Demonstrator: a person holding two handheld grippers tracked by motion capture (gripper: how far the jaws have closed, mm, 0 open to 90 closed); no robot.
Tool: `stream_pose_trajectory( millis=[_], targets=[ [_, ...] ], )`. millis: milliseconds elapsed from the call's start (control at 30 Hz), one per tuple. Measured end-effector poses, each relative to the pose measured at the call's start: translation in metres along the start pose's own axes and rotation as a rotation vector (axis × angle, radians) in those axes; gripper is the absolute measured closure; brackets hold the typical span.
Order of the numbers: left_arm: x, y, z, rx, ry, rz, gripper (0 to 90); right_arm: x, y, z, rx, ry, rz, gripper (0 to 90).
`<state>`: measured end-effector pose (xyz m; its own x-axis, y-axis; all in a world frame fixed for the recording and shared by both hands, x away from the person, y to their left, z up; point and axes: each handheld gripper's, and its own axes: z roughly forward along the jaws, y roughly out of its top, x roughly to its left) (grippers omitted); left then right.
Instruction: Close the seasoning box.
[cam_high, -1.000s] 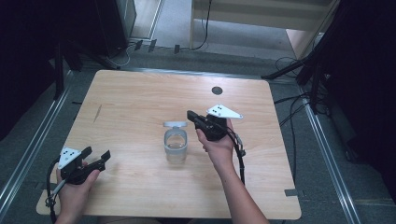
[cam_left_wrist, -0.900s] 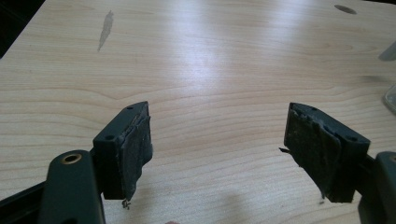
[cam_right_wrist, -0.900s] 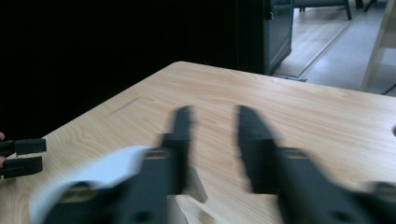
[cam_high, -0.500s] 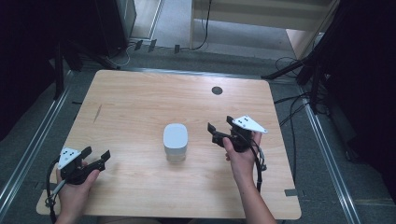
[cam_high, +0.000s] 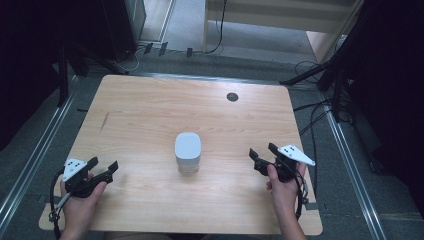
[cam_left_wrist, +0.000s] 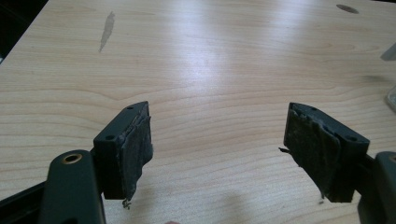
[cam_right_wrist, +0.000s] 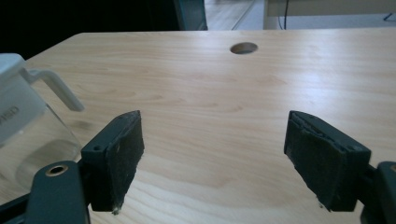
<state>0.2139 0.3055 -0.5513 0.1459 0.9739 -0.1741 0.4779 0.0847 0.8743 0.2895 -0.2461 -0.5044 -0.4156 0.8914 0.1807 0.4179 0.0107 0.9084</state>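
A clear glass jar with a white lid (cam_high: 188, 152) stands upright at the middle of the wooden table (cam_high: 150, 105). In the right gripper view the jar (cam_right_wrist: 23, 126) sits at the left edge, its white lid handle sticking out to the right. My right gripper (cam_high: 261, 154) hovers to the right of the jar, open, with nothing between its pads (cam_right_wrist: 123, 156). My left gripper (cam_high: 102, 166) is near the table's front left, also open and empty, with bare wood between its pads (cam_left_wrist: 135, 149).
A round cable hole (cam_high: 232, 97) lies in the table's far right part, also seen in the right gripper view as a hole (cam_right_wrist: 243, 47). A dark streak (cam_high: 104, 121) marks the wood at the left. Metal rails and cables run along the floor beside the table.
The white lid now sits on the jar. My right gripper has let go and pulled back to the right and toward the front edge. The left gripper has stayed put.
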Motion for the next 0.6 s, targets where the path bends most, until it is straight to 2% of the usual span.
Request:
stream_pose_trajectory(
  millis=[133, 400, 600],
  targets=[
    [0.000, 0.000, 0.000, -0.002, 0.003, -0.001, 23.9, -0.012, -0.013, -0.012, 0.007, -0.010, 0.031, 21.8],
    [0.000, 0.000, 0.000, 0.000, 0.002, 0.000, 23.9, -0.029, -0.035, -0.033, 0.033, -0.047, 0.053, 22.2],
    [0.000, 0.000, 0.000, 0.000, 0.002, 0.001, 23.9, -0.045, -0.049, -0.056, 0.048, -0.089, 0.062, 22.4]
  ],
)
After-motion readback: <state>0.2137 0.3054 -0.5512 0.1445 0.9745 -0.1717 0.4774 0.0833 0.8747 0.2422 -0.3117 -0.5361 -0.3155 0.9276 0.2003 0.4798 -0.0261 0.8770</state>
